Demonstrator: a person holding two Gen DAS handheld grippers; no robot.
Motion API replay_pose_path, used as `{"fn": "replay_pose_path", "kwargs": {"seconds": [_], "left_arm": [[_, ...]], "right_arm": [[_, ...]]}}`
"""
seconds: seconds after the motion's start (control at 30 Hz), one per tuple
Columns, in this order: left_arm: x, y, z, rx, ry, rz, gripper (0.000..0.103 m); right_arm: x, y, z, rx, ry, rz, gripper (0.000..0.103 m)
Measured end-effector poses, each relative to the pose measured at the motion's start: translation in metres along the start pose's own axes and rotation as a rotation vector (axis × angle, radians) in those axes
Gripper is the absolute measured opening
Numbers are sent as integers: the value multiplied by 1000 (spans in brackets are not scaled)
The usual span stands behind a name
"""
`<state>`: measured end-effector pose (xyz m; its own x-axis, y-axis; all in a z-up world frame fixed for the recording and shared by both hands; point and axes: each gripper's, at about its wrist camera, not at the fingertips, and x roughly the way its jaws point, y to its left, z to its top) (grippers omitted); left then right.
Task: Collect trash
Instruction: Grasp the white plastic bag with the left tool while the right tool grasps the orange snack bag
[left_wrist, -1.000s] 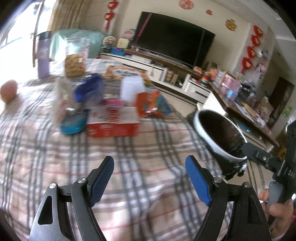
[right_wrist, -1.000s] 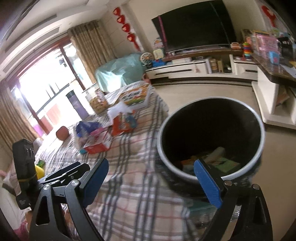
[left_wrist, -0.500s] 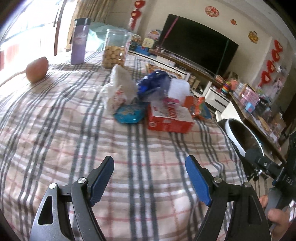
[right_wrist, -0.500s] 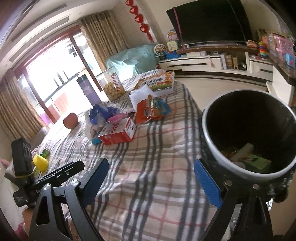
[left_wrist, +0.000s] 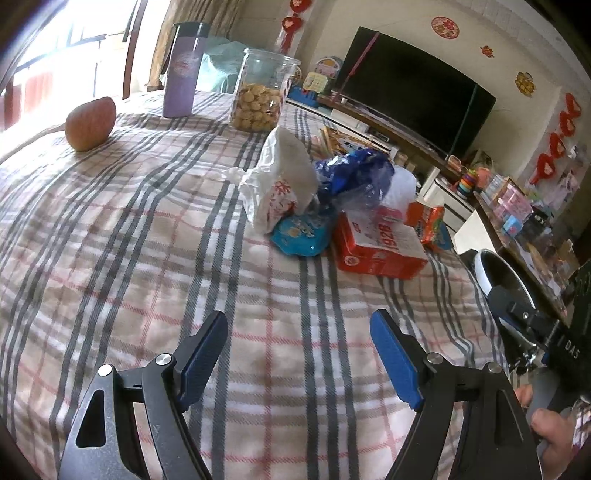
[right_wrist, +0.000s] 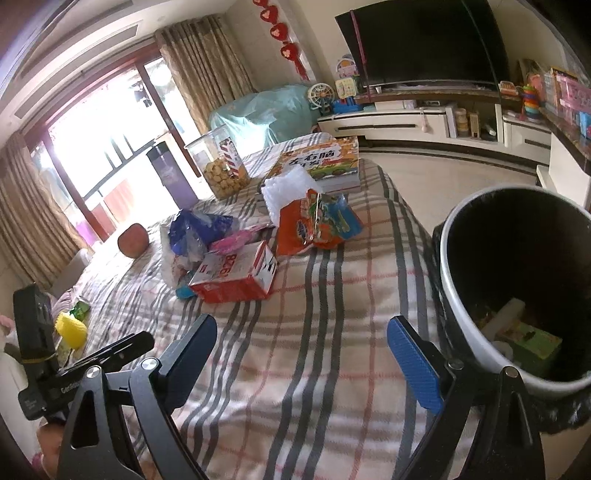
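In the left wrist view, the trash bin (left_wrist: 496, 267) at the right edge shows only a sliver of its white rim, the rest hidden behind the right gripper's body. A hand (left_wrist: 554, 435) at the lower right is cut by the frame. The blue snack packet (left_wrist: 301, 230) lies partly under the white bag (left_wrist: 280, 184). In the right wrist view, the bin's contents (right_wrist: 524, 332) are dim and hard to identify. A yellow object (right_wrist: 70, 328) at the left is too small to tell.
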<state>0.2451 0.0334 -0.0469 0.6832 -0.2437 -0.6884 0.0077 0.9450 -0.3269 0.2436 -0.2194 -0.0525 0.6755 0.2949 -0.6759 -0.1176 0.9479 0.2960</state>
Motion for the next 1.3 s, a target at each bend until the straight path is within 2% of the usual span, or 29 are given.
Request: {"fn": "replay_pose_path", "kwargs": {"seconds": [0.5,0.73,0.87,0.93,0.97,1.0,1.1,1.17,1.3], "left_arm": [[45,17,56,19,-20,40,79],[76,21,79,25,-18,27,79],[90,20,84,38,-17,25,74],[96,18,83,47,-8,5,58],[100,16,82,57,3,3,45],[103,15,81,69,12,12,39],[102,15,81,76,1,8,31],[96,17,80,73,-12,12,30],[77,23,70,56,-39,19,28]], "right_arm": [[44,-5,36,-13,22,-34,94],[72,-10,55,-11,53,-63,94],[89,-11,58,-17,77,-77,92],[94,-9,56,-32,85,-80,86],[95,-9,55,-36,89,-84,69],[95,-10,53,-33,89,-98,44],[90,-13,52,-25,79,-87,21],[84,-11,50,-34,67,-82,10],[72,-10,46,-28,46,-56,9]]}}
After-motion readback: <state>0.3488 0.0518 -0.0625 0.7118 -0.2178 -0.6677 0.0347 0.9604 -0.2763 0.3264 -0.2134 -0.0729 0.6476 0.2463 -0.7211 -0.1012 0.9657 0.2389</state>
